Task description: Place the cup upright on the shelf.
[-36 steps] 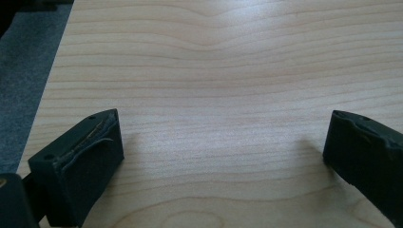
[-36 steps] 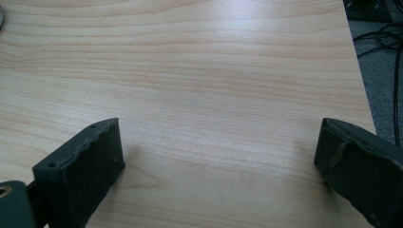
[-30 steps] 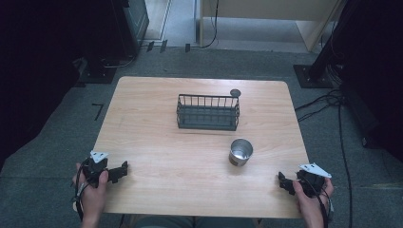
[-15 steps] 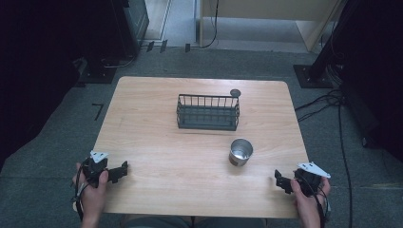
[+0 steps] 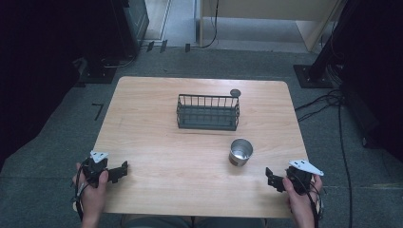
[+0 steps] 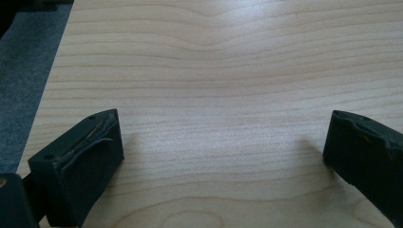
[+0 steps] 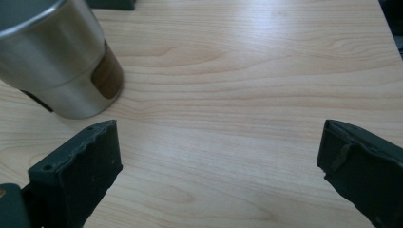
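Note:
A shiny metal cup (image 5: 240, 151) stands upright on the wooden table (image 5: 157, 123), right of centre. Behind it sits a dark wire basket (image 5: 207, 112) with nothing visible inside, and a small dark round piece (image 5: 235, 92) sits at its far right corner. My left gripper (image 5: 119, 172) rests near the front left edge, its jaws wide apart over bare wood (image 6: 221, 156). At the front right my right gripper (image 5: 273, 179) is open too and points at the cup. In the right gripper view the cup (image 7: 57, 61) stands just past the left jaw of that gripper (image 7: 218, 161), outside the gap.
Grey carpet surrounds the table. Dark equipment stands (image 5: 311, 76) and cables (image 5: 332, 102) lie on the floor at the right, and a black cabinet (image 5: 128, 23) stands at the back left. Bare wood stretches between the two grippers.
My right gripper has edged left and slightly forward, toward the cup. The left gripper, the cup and the basket have stayed put.

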`<state>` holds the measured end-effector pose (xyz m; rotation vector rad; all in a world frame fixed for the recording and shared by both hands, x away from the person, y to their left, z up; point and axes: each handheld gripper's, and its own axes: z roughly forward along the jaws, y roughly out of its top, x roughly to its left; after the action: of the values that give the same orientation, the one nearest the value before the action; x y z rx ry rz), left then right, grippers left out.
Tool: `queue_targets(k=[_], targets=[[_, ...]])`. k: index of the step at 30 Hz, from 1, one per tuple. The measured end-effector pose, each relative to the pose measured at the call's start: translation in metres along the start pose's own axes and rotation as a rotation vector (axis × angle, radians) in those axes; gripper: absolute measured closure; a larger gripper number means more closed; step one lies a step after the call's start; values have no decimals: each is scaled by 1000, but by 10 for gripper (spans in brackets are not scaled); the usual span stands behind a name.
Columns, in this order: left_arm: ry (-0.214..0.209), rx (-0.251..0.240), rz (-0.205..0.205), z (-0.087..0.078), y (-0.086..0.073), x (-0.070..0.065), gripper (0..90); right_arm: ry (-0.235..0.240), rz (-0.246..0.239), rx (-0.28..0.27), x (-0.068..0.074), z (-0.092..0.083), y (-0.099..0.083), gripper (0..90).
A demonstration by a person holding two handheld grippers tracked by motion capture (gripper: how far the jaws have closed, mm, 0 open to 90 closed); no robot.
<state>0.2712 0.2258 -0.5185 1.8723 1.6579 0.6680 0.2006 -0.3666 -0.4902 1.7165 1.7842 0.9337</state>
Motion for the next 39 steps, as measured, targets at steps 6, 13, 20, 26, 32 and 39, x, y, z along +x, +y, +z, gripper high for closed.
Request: queue_targets(k=[6, 13, 20, 26, 32, 39], targets=[[0, 0, 2, 0, 0, 0, 0, 25, -15, -4, 13, 1, 5, 2], [0, 0, 3, 0, 0, 0, 0, 57, -33, -9, 26, 4, 10, 2], [0, 1, 3, 0, 0, 0, 0, 100, -51, -20, 43, 8, 17, 2], [0, 1, 3, 0, 0, 0, 0, 124, -67, -18, 56, 14, 21, 2], [0, 1, 3, 0, 0, 0, 0, 142, -74, -16, 65, 19, 24, 2], [0, 1, 2, 0, 0, 0, 0, 159, -74, -16, 75, 25, 28, 2]])
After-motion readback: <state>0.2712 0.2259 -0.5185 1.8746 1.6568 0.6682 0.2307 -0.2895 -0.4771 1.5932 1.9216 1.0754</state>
